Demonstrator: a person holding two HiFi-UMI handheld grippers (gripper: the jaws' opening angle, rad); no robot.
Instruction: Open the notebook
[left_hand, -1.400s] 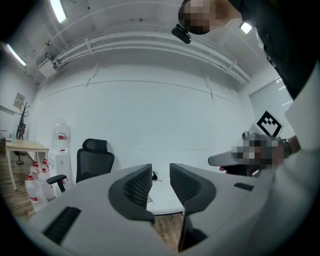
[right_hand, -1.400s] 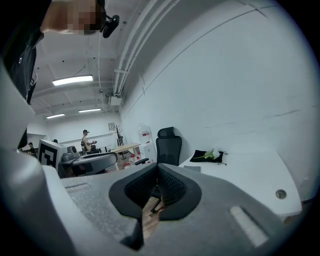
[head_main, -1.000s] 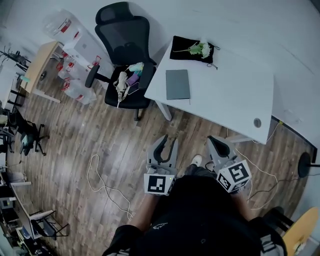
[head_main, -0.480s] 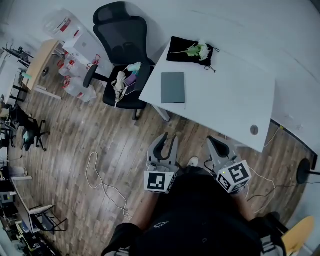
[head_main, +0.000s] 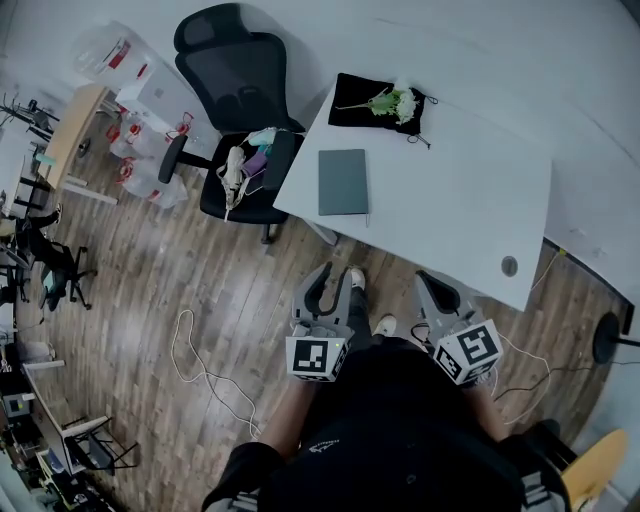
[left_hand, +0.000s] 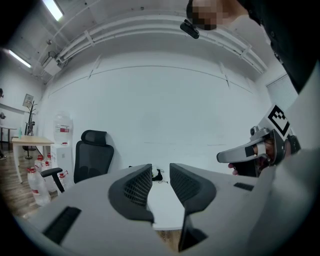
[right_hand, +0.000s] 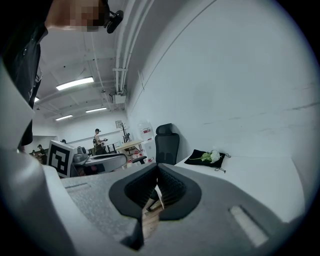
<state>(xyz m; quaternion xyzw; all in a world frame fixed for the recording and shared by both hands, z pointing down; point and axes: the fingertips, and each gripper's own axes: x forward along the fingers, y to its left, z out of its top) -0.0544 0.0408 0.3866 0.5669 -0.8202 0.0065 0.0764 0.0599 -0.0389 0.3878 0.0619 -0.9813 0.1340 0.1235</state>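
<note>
Notebook (head_main: 343, 182) lies shut on the worktop (head_main: 470, 215), unreached: left gripper (head_main: 337, 280), fingers wide and empty, and right gripper (head_main: 432, 284), fingers together, hang well short.

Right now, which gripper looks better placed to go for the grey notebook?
Left, probably. In the head view the notebook lies on the left part of the table, almost straight ahead of the left gripper, whose jaws stand apart. The right gripper sits further right, with its jaws together.
</note>
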